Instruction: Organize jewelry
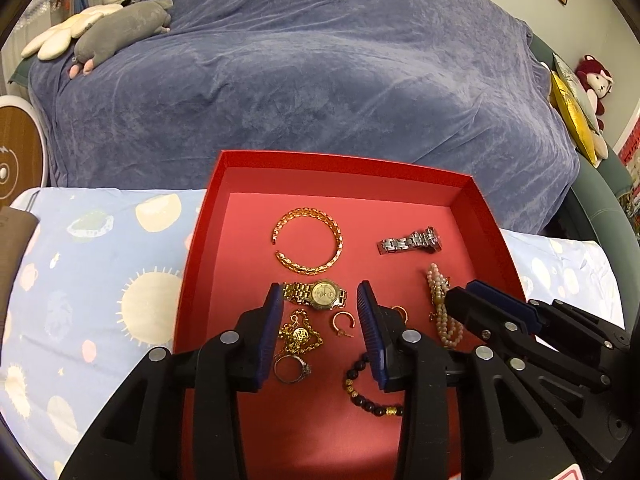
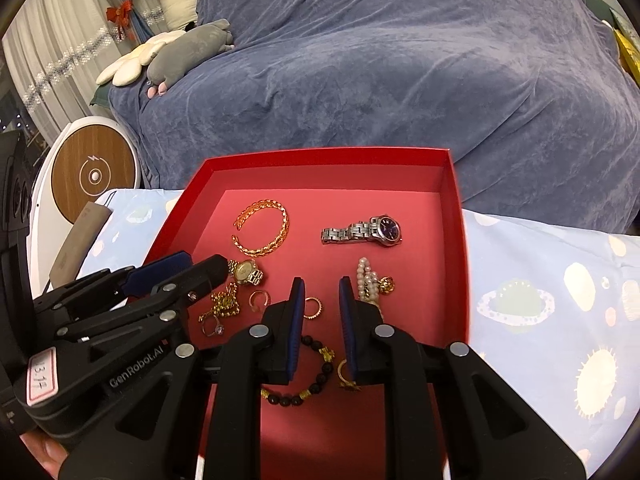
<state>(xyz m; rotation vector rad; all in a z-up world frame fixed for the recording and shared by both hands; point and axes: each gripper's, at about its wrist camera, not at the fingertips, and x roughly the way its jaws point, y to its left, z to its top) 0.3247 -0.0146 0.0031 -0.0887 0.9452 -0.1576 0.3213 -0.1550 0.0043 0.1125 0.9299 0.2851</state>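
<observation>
A red tray holds a gold bangle, a silver watch, a gold watch, a pearl bracelet, a gold chain, small rings and a dark bead bracelet. My left gripper is open and empty above the gold watch and chain. My right gripper is open and empty above the bead bracelet; it also shows in the left wrist view.
The tray sits on a pale blue printed cloth. Behind it is a bed with a blue-grey cover and plush toys. A round wood-faced device stands at the left.
</observation>
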